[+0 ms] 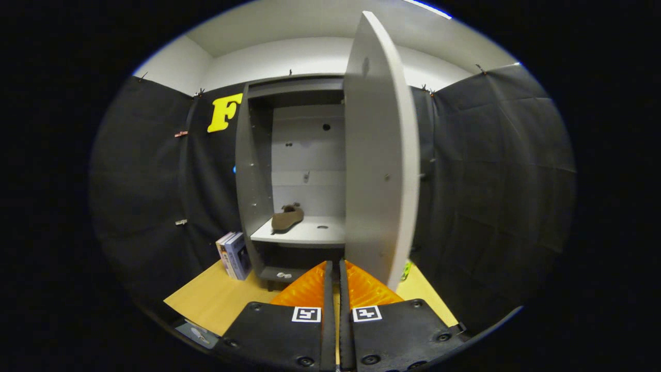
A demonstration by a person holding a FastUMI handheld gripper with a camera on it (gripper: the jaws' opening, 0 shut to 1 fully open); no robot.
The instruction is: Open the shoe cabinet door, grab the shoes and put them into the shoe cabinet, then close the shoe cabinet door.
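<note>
Now the jaws [334,274] are closed on nothing, and the open door [379,155] stands just ahead, a bit right.

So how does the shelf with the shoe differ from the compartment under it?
The shelf is lit and pale, and bears the brown shoe; the lower compartment is dark and much shorter, with no shoe visible. Both sit inside the cabinet, exposed by the open door. The gripper is shut, empty.
</note>
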